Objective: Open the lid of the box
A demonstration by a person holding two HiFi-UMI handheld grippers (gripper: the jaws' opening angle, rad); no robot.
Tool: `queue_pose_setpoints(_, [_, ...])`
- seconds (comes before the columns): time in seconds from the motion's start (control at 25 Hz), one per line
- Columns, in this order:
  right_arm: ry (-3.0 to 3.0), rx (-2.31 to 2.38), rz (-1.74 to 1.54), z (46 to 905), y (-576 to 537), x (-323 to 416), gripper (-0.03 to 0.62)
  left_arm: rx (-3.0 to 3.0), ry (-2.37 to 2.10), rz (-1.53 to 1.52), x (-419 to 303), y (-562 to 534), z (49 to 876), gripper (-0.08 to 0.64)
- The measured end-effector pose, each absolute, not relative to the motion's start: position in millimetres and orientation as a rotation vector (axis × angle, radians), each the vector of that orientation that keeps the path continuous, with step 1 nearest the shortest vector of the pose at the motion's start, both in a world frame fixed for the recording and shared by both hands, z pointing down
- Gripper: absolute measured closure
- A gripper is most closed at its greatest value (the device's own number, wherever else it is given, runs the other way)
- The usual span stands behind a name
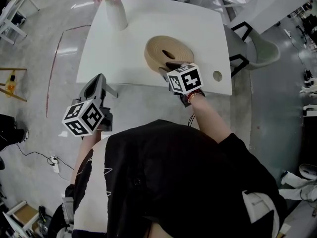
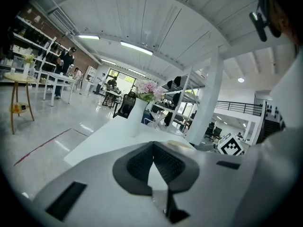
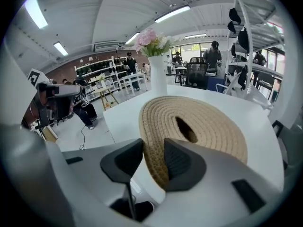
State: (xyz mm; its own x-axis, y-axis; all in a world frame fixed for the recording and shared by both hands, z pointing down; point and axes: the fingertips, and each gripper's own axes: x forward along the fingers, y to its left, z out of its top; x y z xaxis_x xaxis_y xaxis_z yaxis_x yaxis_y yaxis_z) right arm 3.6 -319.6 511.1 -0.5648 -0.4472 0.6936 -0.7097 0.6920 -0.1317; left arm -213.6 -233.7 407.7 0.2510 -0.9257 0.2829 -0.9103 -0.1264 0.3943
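Polished grey flooring is stretching around a white table (image 1: 148,31) in an open workshop, where a person in black is working a pair of hand-held tongs. The right tongs (image 3: 152,150) are clamping the near rim of the woven rope lid (image 3: 208,122), with one pad pressing on each face of the coil. The gripped edge is tilting up towards the person while the far edge is sitting low on the table. An oval hole is showing near the lid's middle. The box itself is hiding under the lid and cannot be made out.

From the right tongs the lid is spreading straight ahead, away from the person and towards the middle of the table. Any further opening therefore looks likely to be a swing up and over that far edge. The left tongs (image 1: 94,87) are hanging off the table's near left edge, well apart from the lid, with their tips meeting on nothing. They are pointing across the tabletop towards a white vase (image 1: 115,14) of pink flowers at the far left corner. That is leaving the right hand as the nearer one, and the only one placed to carry the lift. The vase is standing clear of the lid's likely path.
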Motion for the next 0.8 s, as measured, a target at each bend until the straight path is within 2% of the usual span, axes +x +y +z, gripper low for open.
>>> queue_pose_setpoints(0.8, [-2.332,0.901,0.538,492,-322,3,0.465,2.040,-1.674,-0.035,-212,-236,407,0.549])
